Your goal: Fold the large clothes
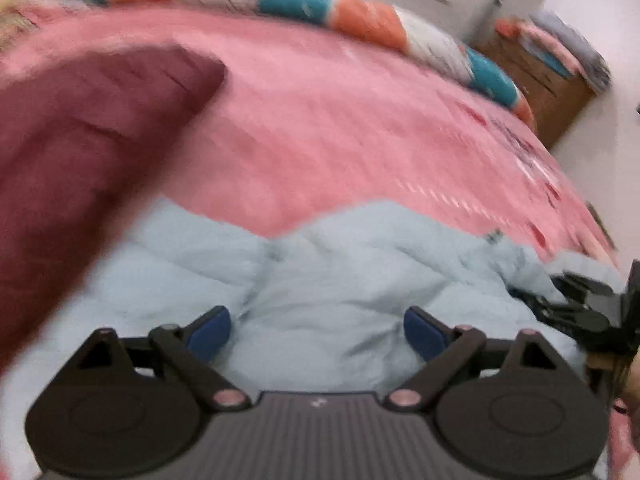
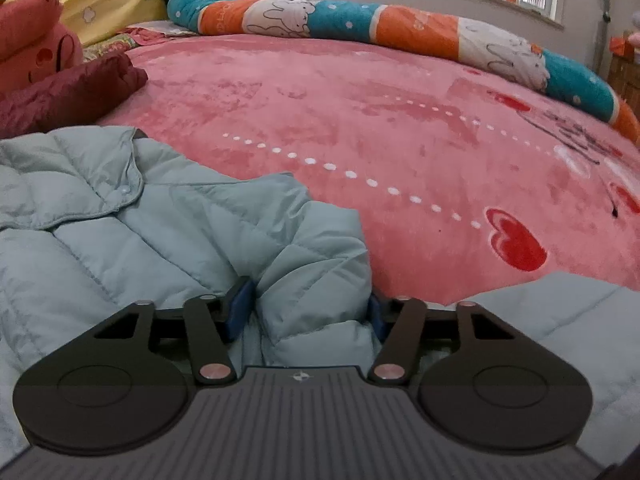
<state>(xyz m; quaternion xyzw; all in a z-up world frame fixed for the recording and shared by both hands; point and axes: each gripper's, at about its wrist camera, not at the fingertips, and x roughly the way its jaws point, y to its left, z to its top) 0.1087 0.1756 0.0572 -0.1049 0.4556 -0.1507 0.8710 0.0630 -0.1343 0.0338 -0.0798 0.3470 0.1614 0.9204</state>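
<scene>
A pale blue quilted puffer jacket (image 2: 120, 220) lies crumpled at the near edge of a pink bed (image 2: 360, 112). My right gripper (image 2: 310, 312) has its blue pads on either side of a bunched fold of the jacket, a sleeve or hem, and grips it. My left gripper (image 1: 316, 332) is open, its blue pads wide apart just above the jacket (image 1: 320, 272); this view is blurred. The right gripper (image 1: 580, 304) shows at the right edge of the left wrist view.
A folded maroon garment (image 2: 68, 92) lies on the bed at the left, also in the left wrist view (image 1: 80, 128). A long teal, orange and white bolster (image 2: 360, 20) runs along the bed's far side. A wooden cabinet (image 1: 540, 80) stands at the right.
</scene>
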